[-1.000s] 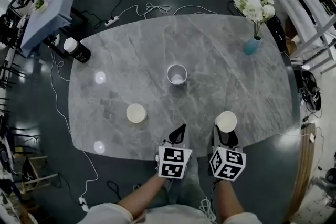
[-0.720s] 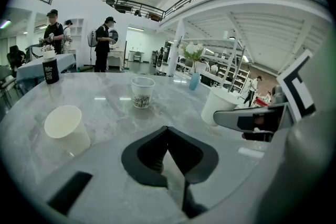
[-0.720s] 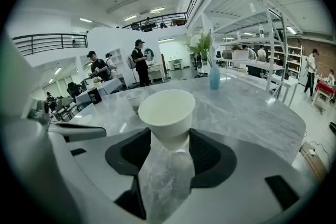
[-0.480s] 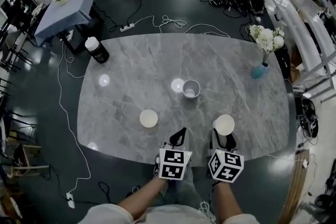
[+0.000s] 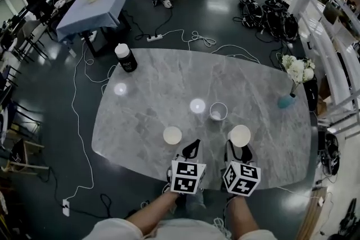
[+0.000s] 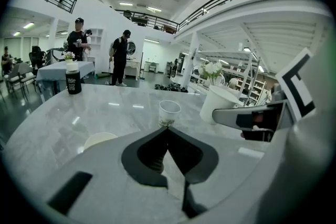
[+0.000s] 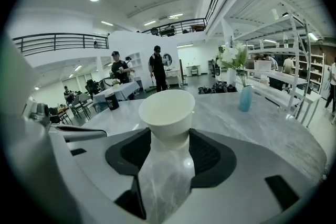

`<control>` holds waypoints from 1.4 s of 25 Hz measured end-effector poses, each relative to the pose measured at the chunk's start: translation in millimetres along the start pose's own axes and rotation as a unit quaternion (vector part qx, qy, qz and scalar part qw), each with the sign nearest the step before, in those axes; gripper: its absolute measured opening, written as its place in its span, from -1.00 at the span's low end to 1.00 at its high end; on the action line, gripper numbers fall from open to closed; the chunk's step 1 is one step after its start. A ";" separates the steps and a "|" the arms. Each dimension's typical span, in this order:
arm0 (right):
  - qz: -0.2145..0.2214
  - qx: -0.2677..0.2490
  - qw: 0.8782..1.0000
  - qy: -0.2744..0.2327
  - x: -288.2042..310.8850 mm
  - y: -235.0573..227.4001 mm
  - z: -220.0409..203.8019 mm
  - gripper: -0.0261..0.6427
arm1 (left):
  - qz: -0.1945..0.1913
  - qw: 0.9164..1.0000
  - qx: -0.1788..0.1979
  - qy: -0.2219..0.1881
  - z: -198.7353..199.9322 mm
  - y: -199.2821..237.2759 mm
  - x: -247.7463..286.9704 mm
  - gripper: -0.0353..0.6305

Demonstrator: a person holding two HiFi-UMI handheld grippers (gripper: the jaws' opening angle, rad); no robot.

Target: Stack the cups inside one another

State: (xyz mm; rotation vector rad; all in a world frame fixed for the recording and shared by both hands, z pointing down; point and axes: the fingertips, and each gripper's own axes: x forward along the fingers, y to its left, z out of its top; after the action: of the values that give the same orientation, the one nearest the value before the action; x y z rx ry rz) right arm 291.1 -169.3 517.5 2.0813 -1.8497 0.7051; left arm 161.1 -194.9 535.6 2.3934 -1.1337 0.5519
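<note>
Spreading beneath you, the grey desk (image 5: pixel 157 81) carries the loose things. Your right hand-held gripper (image 5: pixel 241 148) hangs over its near edge, jaws spread wide and clamped on the lower body of an upright white cup (image 7: pixel 167 110). Your left hand-held gripper (image 6: pixel 167 131), just beside it, has its jaws pressed together with nothing between them. A bottle (image 5: pixel 126 58) stands at the far left corner, a vase (image 5: pixel 287 100) near the right edge. A second white cup (image 5: pixel 172 135) sits just ahead of the left hand-held gripper; a clear cup (image 5: pixel 218 111) stands farther in, apart from it.
</note>
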 end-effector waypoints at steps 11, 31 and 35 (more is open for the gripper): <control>0.038 -0.020 0.999 -0.006 25.2 21.9 27.4 -0.30 | 0.037 0.999 -0.021 -0.017 20.4 26.5 -0.5 -0.91; 0.096 -0.050 0.994 0.011 78.0 37.0 46.3 -0.30 | 0.069 0.996 -0.053 -0.013 29.7 44.5 37.8 -0.91; 0.105 -0.052 0.993 0.018 86.8 35.8 44.8 -0.30 | 0.075 0.995 -0.058 -0.008 27.3 46.5 45.9 -0.91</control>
State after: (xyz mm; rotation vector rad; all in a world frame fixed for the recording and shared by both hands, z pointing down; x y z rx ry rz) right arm 269.8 -271.1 520.6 1.8171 -2.0595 0.6741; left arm 155.6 -264.6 546.7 2.2307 -1.3229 0.5020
